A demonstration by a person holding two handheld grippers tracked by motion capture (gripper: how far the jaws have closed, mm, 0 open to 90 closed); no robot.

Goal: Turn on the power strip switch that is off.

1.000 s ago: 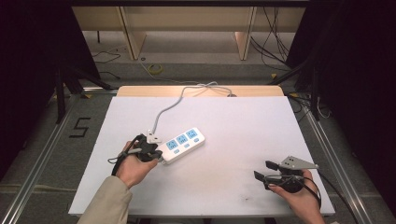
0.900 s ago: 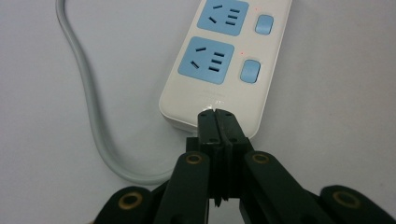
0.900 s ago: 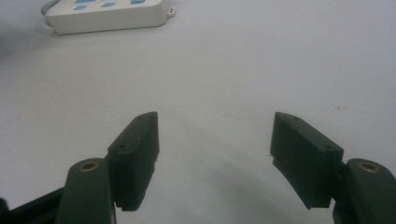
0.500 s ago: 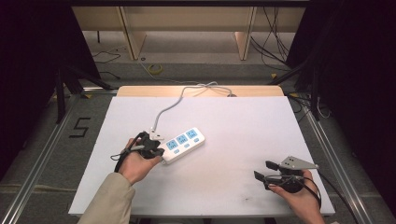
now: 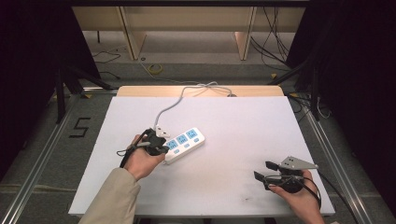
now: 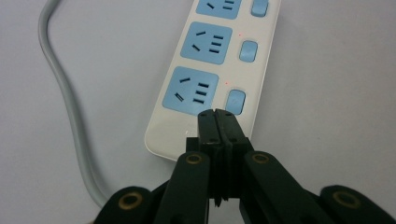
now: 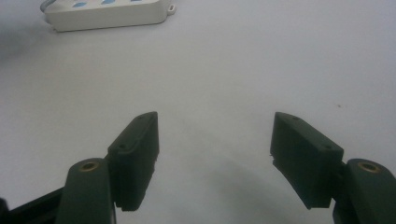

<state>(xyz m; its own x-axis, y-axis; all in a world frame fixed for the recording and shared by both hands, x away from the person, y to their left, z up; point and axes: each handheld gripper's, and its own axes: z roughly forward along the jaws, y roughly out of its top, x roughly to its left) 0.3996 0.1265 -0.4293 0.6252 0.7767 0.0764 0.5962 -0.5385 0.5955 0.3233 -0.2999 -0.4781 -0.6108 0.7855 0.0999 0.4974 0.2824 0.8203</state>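
Note:
A white power strip [image 5: 184,143] with three blue sockets and blue switches lies left of the table's middle, its grey cable [image 5: 175,105] running to the far edge. In the left gripper view the strip [image 6: 210,79] fills the upper middle, and my left gripper [image 6: 217,116] is shut with nothing between its jaws, tips just over the strip's near end by the closest switch [image 6: 235,101]. From above, the left gripper [image 5: 159,141] sits at the strip's left end. My right gripper [image 5: 265,171] rests open near the front right; its own view has the jaws [image 7: 215,154] wide apart over bare table.
The white table top [image 5: 243,121] has bare room between the strip and the right gripper. Its wooden far edge [image 5: 261,90] borders a floor with loose cables. Metal rails [image 5: 42,154] run along both sides. The strip's end [image 7: 107,16] sits far off in the right gripper view.
The left hand has shifted slightly toward the strip's left end. The right hand and the strip have stayed put.

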